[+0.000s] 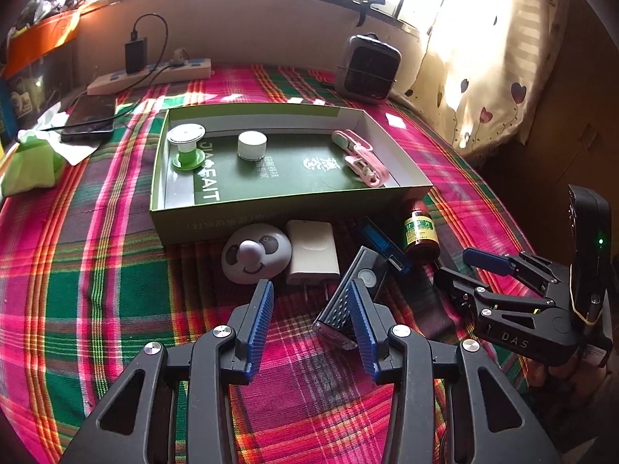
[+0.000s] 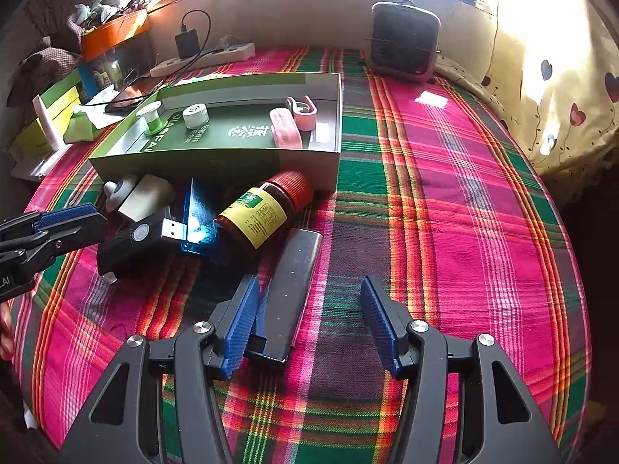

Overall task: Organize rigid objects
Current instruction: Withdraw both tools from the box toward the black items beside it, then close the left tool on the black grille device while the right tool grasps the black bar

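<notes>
The left claw is spread wide and holds nothing; its right finger lies against the side of a black ribbed gadget on the plaid cloth. That gadget looks hard and fairly light, and its ribbed flanks should give the pads a good bite if taken across the narrow width. The right claw is also spread and empty, its left finger beside a flat grey bar that looks smooth and probably slippery, so a grip across the middle of its long edges seems safest. Further out lie a brown bottle on its side, likely glass and apt to roll, a white charger and a panda-face toy, all just in front of the open green box, which already holds a few small items.
</notes>
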A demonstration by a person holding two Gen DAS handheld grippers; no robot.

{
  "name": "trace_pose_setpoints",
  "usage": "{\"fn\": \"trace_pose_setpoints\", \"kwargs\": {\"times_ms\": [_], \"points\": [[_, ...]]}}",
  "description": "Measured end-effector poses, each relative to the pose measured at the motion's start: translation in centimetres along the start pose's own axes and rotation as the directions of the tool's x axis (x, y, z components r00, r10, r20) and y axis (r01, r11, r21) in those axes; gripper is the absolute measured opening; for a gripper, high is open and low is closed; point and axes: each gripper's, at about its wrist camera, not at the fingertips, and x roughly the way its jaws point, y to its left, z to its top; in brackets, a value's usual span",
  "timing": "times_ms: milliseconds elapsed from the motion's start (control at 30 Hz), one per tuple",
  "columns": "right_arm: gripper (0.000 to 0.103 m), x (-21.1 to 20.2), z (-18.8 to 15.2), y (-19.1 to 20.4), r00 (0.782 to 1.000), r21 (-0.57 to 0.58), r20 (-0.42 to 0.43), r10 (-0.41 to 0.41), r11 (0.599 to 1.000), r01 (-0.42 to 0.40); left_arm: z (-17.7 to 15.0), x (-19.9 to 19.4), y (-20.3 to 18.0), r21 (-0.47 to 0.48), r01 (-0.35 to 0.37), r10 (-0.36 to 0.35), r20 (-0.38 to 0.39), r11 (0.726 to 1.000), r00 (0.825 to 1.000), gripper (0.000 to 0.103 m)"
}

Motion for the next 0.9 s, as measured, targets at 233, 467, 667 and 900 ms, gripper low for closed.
{"fn": "trace_pose_setpoints", "kwargs": {"times_ms": [233,467,667,900], "points": [[0.042,-0.3,-0.1,-0.7,1.000,0.006,0.018,-0.003,1.000,0.003,0.0,0.7,-0.9,0.024,0.006,-0.005,-0.021,1.000,1.000,0.041],[0.024,-0.6,-0.4,-1.9,0.999,0.025,0.033,0.010,1.000,-0.011,0.1,1.3,-1.8,0.049,0.007,-0.005,-0.038,0.999,0.999,0.041],[0.024,-0.8,-0.7,-2.4,0.999,0.021,0.039,0.021,1.000,-0.022,0.1,1.6,-2.6,0.062,-0.008,0.011,-0.044,0.998,0.999,0.042],[0.024,-1.0,-0.8,-3.3,0.998,0.040,0.043,0.036,0.998,-0.038,0.0,1.8,-3.4,0.079,-0.037,0.041,-0.048,0.996,0.998,0.042]]}}
